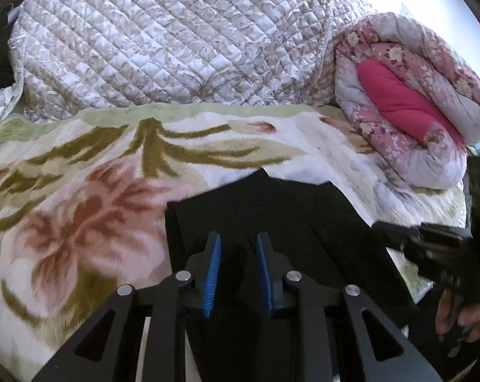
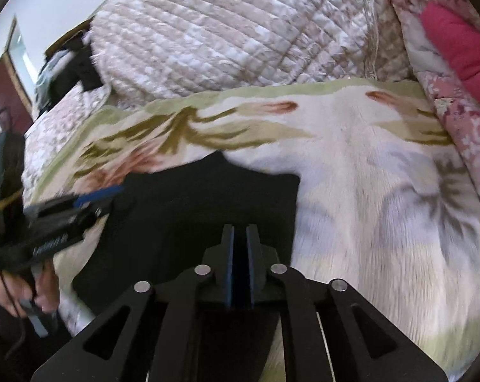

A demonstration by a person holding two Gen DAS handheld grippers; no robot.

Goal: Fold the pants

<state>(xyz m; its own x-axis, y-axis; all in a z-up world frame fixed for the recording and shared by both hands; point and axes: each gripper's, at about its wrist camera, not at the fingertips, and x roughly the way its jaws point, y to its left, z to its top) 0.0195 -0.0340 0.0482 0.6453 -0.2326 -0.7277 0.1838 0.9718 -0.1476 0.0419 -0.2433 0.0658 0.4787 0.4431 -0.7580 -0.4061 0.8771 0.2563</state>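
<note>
A bed carries a plush floral blanket (image 1: 80, 191), with a quilted beige coverlet (image 1: 176, 31) heaped behind it and a rolled pink floral comforter (image 1: 414, 111) at the right. The black pants (image 1: 271, 210) lie folded on the blanket's near edge. The left gripper (image 1: 238, 245) hovers over the pants' left part, its blue-padded fingers (image 1: 215, 254) spread with dark cloth between them. The right gripper (image 2: 240, 238) sits at the pants' right edge; its fingers (image 2: 229, 254) stand nearly together, and whether they pinch fabric I cannot tell.
</note>
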